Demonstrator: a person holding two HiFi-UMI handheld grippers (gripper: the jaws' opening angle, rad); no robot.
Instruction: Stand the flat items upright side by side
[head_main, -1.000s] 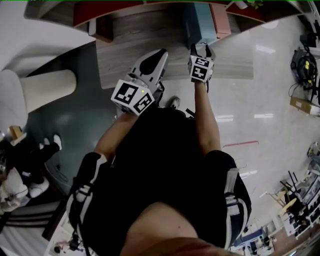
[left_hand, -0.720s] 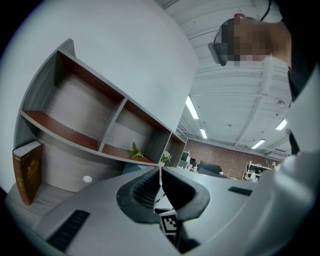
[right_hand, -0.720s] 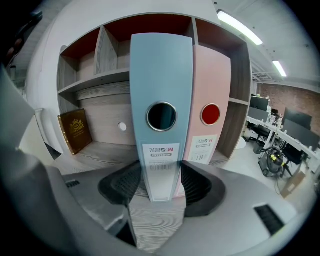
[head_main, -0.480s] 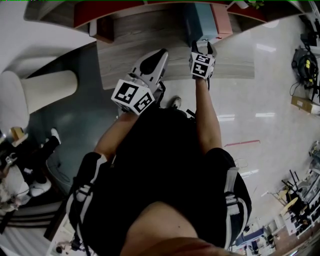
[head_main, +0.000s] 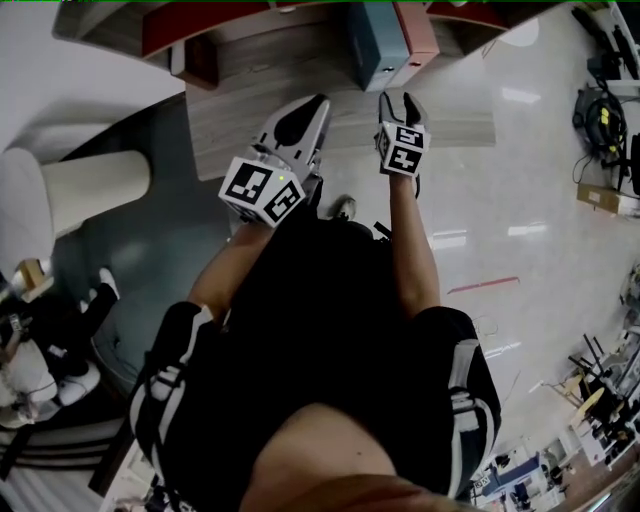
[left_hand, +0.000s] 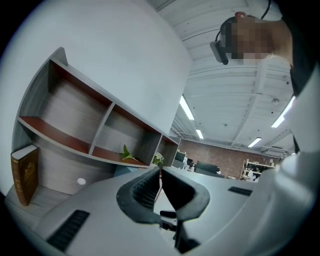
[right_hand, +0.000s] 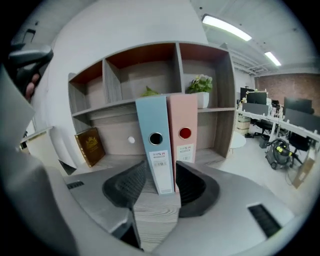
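Backing away from the blue binder (head_main: 375, 40), the right gripper (head_main: 400, 100) now shows a strip of wooden ledge (head_main: 260, 110) between its tips and the binder's foot, where a second ago the tips sat right at it. Its jaws have just been closing and stand about half apart, pressing on nothing. In the right gripper view (right_hand: 161, 172) the blue binder (right_hand: 157, 145) lines up at twelve o'clock beyond the tips, clear of both pads.

Both binders stand upright and touch along their sides on the ledge, in front of the shelf unit (right_hand: 150, 65). The pink binder (right_hand: 185, 135) is at three o'clock of the blue one, and both spines face the gripper. In the head view the pink binder (head_main: 418, 35) sits at the twelve o'clock edge, just beside the blue.

At nine o'clock of the binders, a brown book (right_hand: 90, 146) leans against the back of the shelf unit, well apart from them. A plant (right_hand: 200, 85) stands on the shelf at one o'clock above the pink binder.

At nine o'clock of the right gripper in the head view, the left gripper (head_main: 318, 102) hangs over the ledge. Its jaws are pressed together with nothing between them, as the left gripper view (left_hand: 160, 172) shows, and the brown book (left_hand: 25, 175) appears there at the nine o'clock edge.
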